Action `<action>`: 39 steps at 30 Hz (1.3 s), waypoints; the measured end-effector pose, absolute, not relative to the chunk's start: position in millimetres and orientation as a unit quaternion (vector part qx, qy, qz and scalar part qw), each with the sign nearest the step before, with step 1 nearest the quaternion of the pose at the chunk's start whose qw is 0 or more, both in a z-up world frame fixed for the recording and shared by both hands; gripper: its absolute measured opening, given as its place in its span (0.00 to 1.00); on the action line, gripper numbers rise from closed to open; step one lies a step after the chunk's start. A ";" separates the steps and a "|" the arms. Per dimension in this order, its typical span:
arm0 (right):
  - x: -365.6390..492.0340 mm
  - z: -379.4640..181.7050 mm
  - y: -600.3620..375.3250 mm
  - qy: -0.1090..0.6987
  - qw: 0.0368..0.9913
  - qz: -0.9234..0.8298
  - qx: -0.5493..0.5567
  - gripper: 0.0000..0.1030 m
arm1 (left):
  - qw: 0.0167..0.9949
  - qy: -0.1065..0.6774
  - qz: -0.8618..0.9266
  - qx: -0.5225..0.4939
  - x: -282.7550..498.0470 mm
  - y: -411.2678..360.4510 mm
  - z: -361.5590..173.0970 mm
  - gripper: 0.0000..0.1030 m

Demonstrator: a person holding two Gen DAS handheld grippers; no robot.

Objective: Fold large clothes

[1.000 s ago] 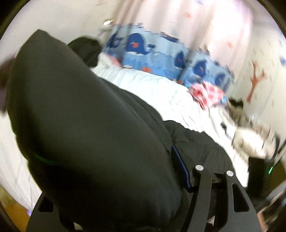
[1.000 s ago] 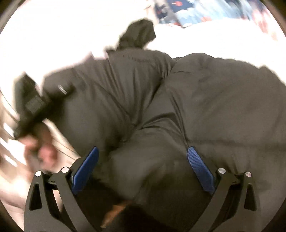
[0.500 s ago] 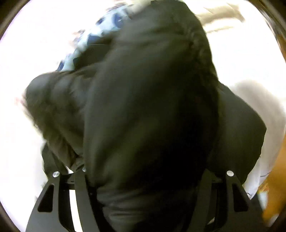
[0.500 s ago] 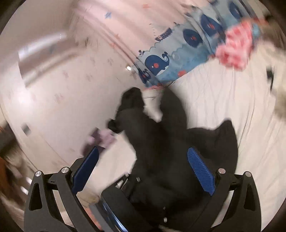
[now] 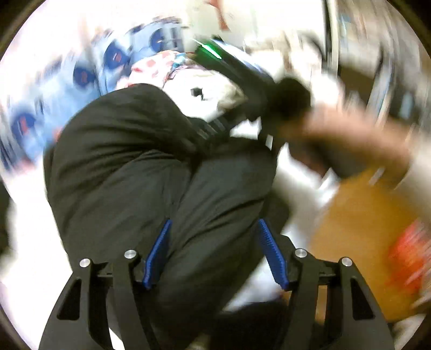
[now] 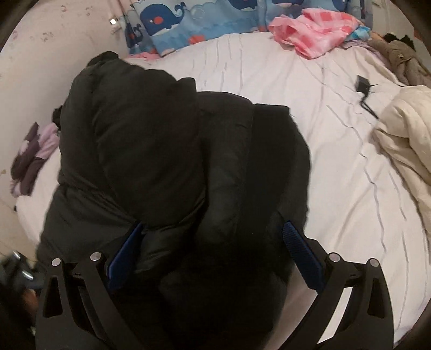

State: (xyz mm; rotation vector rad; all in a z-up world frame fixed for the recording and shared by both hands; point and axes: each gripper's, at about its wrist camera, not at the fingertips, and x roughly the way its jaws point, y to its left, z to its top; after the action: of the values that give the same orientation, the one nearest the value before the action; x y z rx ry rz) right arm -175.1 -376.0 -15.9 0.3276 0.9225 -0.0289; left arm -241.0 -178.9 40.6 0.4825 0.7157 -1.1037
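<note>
Both grippers, left (image 5: 212, 253) and right (image 6: 212, 255), were clamped on the bulky black jacket (image 6: 167, 150) over the bed (image 6: 336, 161); keeping layers squared and grips firm was advisable.

left wrist: looks steeply down along its fingers, close over the coat (image 5: 150, 172), blurred, pillows (image 5: 89, 72) far left | right wrist: looks down along its fingers, close over the coat (image 6: 167, 161), facing up the bed (image 6: 336, 150) toward the pillows (image 6: 194, 24) | shared: coat, bed, pillows, pink cloth (image 6: 315, 32)
</note>
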 end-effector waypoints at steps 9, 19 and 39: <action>-177.1 -23.2 -384.4 0.456 0.872 -0.011 0.181 0.93 | 0.781 0.459 -0.404 -0.130 -103.5 -81.7 13.1 0.69; -168.3 -44.8 -364.4 0.412 0.876 -0.007 0.250 0.94 | 0.794 0.460 -0.395 -0.053 -107.0 -146.9 -20.7 0.88; -130.3 26.1 -209.4 0.362 0.924 0.050 0.113 0.94 | 0.864 0.414 -0.274 0.077 -96.1 2.4 -29.1 0.81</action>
State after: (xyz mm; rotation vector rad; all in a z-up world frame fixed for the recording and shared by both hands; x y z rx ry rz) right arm -130.3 -209.4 26.1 0.2311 0.7432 0.1018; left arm -96.1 2.4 -29.1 0.1616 0.8683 -0.5746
